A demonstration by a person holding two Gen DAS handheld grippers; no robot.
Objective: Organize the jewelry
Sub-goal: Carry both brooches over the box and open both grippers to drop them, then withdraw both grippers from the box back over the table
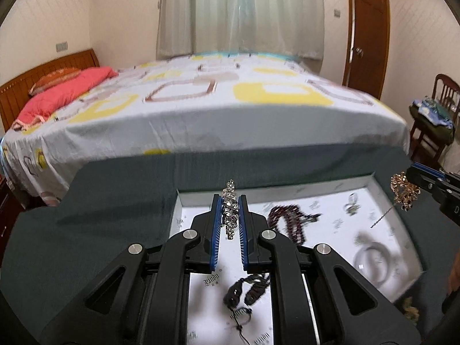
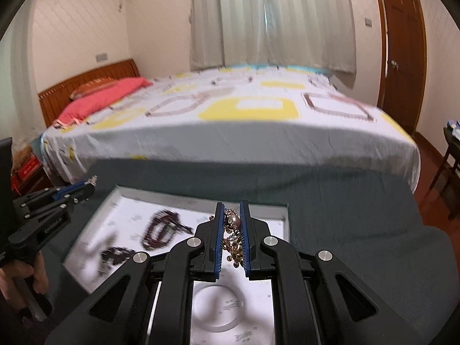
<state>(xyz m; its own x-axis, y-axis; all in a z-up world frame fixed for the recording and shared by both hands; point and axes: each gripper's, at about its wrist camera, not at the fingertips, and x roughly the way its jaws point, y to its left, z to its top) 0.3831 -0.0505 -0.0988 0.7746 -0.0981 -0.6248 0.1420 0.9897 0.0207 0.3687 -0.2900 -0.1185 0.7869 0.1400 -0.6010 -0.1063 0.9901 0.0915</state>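
My left gripper [image 1: 230, 201] is shut on a silver rhinestone piece [image 1: 231, 210] and holds it above the white tray [image 1: 371, 178]. My right gripper [image 2: 232, 212] is shut on a gold chain piece with a pearl [image 2: 234, 235]; it also shows at the right of the left wrist view [image 1: 404, 191], a thin chain dangling. In the tray lie a dark red bead bracelet [image 1: 287, 221], a black bead bracelet [image 1: 247, 287] and a pale bangle [image 1: 372, 260]. The left gripper shows in the right wrist view [image 2: 86, 185].
The tray sits on a dark green cloth [image 1: 115, 215]. Behind it is a bed [image 1: 201, 100] with a patterned sheet and a pink pillow [image 1: 63, 92]. A wooden chair [image 1: 437, 120] with clothes stands at the right, near a brown door [image 1: 368, 34].
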